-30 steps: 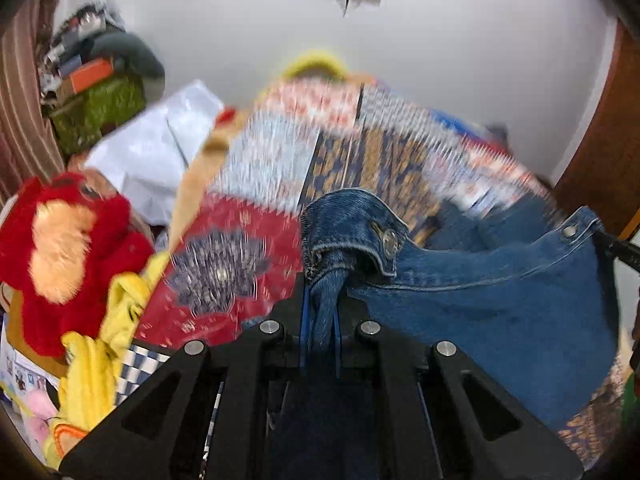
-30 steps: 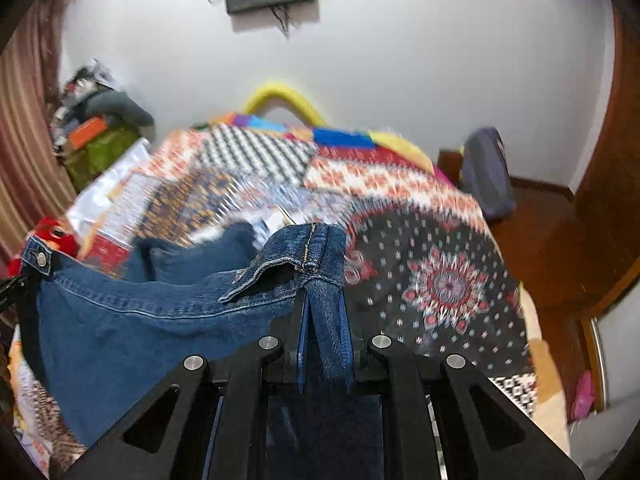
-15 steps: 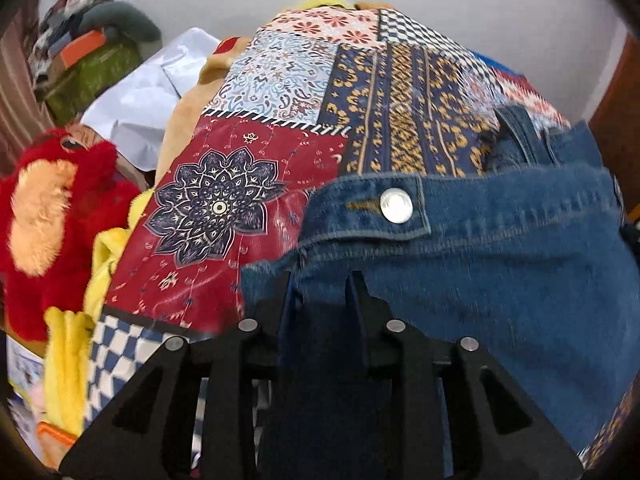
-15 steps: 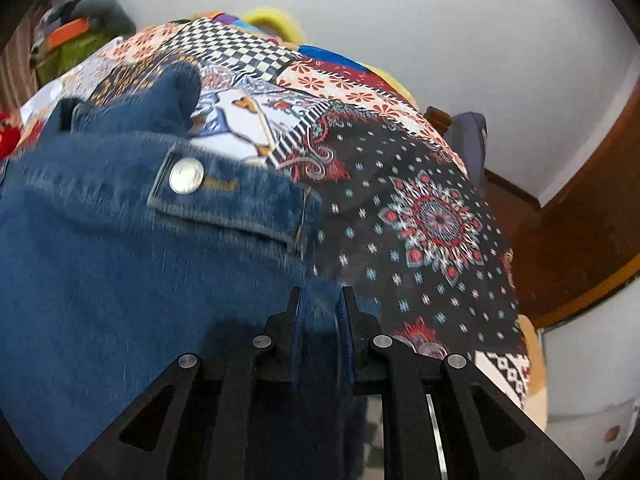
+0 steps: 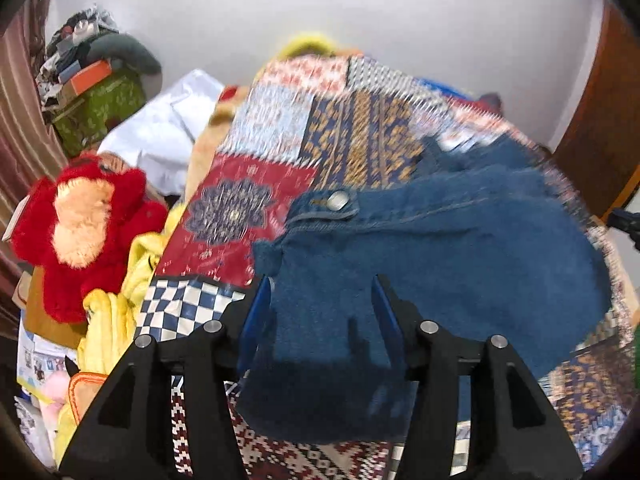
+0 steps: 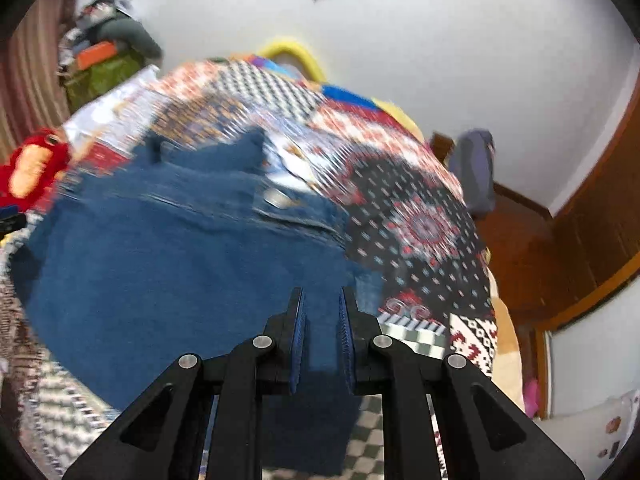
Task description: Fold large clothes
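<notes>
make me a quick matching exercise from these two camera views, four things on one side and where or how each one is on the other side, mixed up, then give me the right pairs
Things:
1. jeans
2. red stuffed toy
3. left claw
4. dark backpack

Place or state:
A. open, denim showing between its fingers
B. off the left edge of the bed
C. spread on the patchwork bedspread
D. on the floor by the wall, right of the bed

Pairs: 1-C, 2-B, 3-A, 4-D
</notes>
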Tool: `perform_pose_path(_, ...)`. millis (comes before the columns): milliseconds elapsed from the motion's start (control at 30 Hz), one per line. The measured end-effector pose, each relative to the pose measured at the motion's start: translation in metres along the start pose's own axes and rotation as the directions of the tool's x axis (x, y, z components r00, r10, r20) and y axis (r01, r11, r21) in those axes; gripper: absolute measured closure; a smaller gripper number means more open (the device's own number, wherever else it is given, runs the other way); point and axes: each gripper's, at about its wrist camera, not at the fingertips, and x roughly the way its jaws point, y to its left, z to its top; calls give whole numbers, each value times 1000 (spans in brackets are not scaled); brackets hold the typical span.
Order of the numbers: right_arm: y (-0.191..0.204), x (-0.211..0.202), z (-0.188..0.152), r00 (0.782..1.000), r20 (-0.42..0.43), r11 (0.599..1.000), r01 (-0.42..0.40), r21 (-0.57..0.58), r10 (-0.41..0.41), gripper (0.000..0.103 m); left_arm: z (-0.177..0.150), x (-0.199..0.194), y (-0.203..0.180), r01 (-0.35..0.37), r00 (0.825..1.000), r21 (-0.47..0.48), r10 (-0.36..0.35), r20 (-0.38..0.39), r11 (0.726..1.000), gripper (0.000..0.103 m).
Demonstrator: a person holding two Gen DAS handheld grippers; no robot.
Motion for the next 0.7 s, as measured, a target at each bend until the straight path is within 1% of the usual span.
perform_pose_path(67, 15, -17, 4, 999, 35, 999, -40, -11, 40, 91, 4, -16, -5, 29, 999, -1, -29, 43, 1000, 50)
perform_pose_path(133, 32, -31, 9, 995, 66, 997, -73, -29, 75, 91, 7, -32, -11, 56, 995, 1, -56, 87, 998, 47)
perform_pose_path(233, 59, -42, 15, 986, 92, 989, -137, -55, 142, 91, 11, -44, -19, 95, 987, 2, -94, 129, 995, 42)
perform_pose_path(267, 70, -44, 16, 981, 95, 984, -165, -63, 170, 91, 12, -45, -23, 102, 985, 7, -102, 138, 995, 42)
perform_pose_path(367, 98, -38, 18, 968, 88, 970, -230, -73, 236, 91, 8, -40, -36, 92, 983, 23, -94, 156, 995, 41)
perform_pose_path(433, 114, -28, 17, 961, 72, 962, -262, -79, 268, 91, 4, -29, -44, 110, 983, 21, -112, 146, 994, 41)
perform_pose_path(500, 128, -11, 13, 960, 50, 959, -271, -82, 275, 91, 1, -12, -52, 124, 985, 15, -125, 116, 992, 41)
perform_pose_path(667, 150, 36, 0, 954, -59, 950, -299, -86, 295, 91, -8, 37, -65, 165, 986, -16, -165, 24, 986, 41)
perform_pose_path(700, 151, 45, -3, 953, -74, 950, -299, -92, 293, 91, -10, 45, -67, 162, 987, -17, -162, 10, 987, 41)
